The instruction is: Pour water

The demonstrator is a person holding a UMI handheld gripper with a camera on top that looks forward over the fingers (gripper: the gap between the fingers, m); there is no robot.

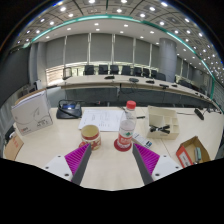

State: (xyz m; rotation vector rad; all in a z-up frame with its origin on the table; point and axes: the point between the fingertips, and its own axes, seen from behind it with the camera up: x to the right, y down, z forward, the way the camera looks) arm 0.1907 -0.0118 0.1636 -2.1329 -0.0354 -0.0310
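A clear bottle with a red cap and a red-and-white label stands on the pale cream table. At its nine o'clock is a tan jar with a dark red lid. The gripper pads are magenta with fine ridged stripes on black fingers.
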